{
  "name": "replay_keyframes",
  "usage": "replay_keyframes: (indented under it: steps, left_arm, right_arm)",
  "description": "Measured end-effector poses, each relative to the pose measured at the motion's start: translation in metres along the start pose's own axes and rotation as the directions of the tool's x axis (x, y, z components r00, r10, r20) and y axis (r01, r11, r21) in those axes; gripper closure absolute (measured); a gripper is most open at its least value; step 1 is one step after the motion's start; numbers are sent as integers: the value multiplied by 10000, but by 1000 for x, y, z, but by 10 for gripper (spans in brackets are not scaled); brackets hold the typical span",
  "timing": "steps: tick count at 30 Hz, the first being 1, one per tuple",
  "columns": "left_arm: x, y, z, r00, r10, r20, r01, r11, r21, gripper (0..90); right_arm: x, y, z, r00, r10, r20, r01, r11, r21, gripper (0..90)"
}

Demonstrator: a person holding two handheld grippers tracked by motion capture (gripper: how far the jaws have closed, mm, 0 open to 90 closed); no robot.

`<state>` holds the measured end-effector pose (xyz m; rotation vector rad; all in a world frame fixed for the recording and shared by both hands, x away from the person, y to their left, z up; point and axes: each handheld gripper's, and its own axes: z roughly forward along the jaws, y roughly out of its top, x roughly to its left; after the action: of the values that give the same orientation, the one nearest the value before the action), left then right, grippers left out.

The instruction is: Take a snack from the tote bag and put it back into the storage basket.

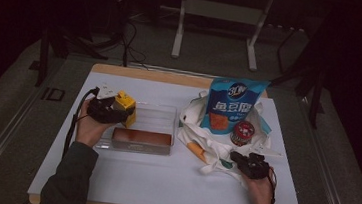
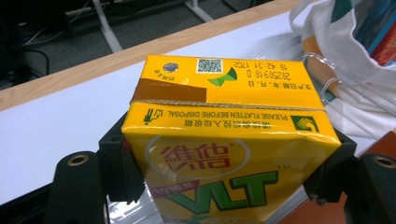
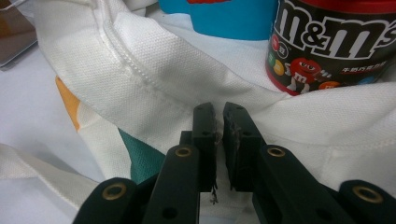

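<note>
The left tongs [image 2: 224, 186] grip a yellow carton [image 2: 229, 140] by its sides, holding it above the left end of a clear tray [image 1: 160, 112] on the bench [image 1: 161, 180]. The right tongs [image 3: 219, 121] pinch the white bag's [image 3: 154, 88] edge, nearly closed.

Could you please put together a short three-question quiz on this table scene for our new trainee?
1. What does the left hand-held gripper hold?
2. True or false: the M&M's tub stands inside the clear plastic bin.
3. The right hand-held gripper pinches: A) the blue snack bag, B) the white tote bag, C) the brown box.

Key: 1. the yellow VLT drink carton; 2. false, it rests on the tote; 3. B.
</note>
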<state>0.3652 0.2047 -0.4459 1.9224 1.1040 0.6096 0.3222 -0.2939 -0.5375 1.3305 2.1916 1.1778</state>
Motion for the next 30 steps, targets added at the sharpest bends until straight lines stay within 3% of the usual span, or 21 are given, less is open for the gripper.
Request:
replay_keyframes:
  steps: [30]
  left_arm:
    - [13, -27, -8, 9947, -852, -576, 866, 9960, 220, 283]
  right_arm:
    - [0, 0, 0, 10000, -4, 12, 4, 10000, -3, 834]
